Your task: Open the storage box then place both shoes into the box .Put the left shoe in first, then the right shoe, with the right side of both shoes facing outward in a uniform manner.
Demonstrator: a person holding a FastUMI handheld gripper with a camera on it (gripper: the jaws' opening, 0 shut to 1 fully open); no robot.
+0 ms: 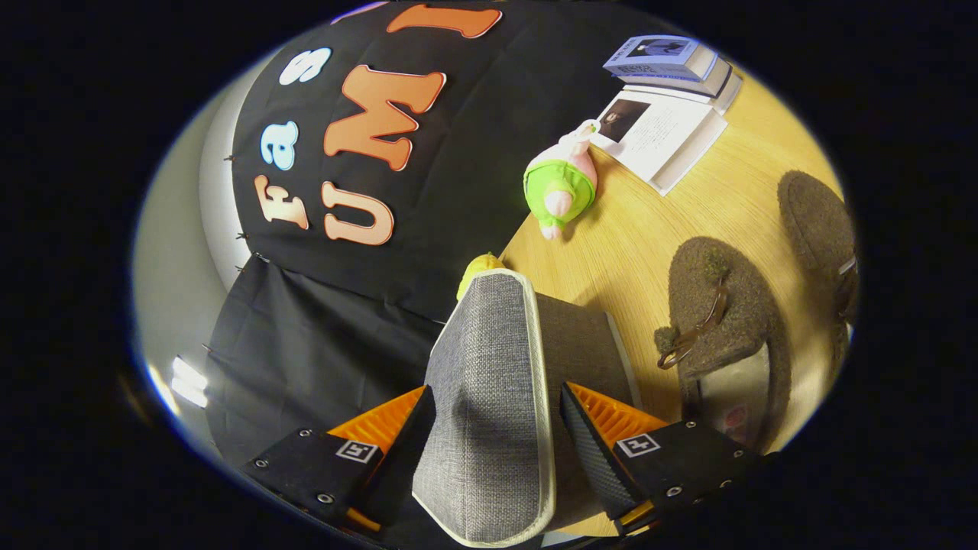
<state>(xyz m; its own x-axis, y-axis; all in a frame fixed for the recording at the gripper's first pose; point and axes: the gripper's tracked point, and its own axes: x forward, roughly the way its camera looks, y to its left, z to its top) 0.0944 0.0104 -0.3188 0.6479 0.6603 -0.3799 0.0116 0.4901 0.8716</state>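
Item, my tool (497,428): fingers clamped on the grey box lid (489,397); risk, fabric slips free and drops shut before the shoes (726,328) go in.

Warm dim light, strong fisheye warping

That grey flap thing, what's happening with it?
A person's handheld gripper has the grey fabric lid of the storage box between its two fingers, apparently pinched and lifted to open the box. Both fuzzy brown shoes sit on the wooden table beside the box, not yet inside. Beyond them lie a green and pink plush toy and some books.
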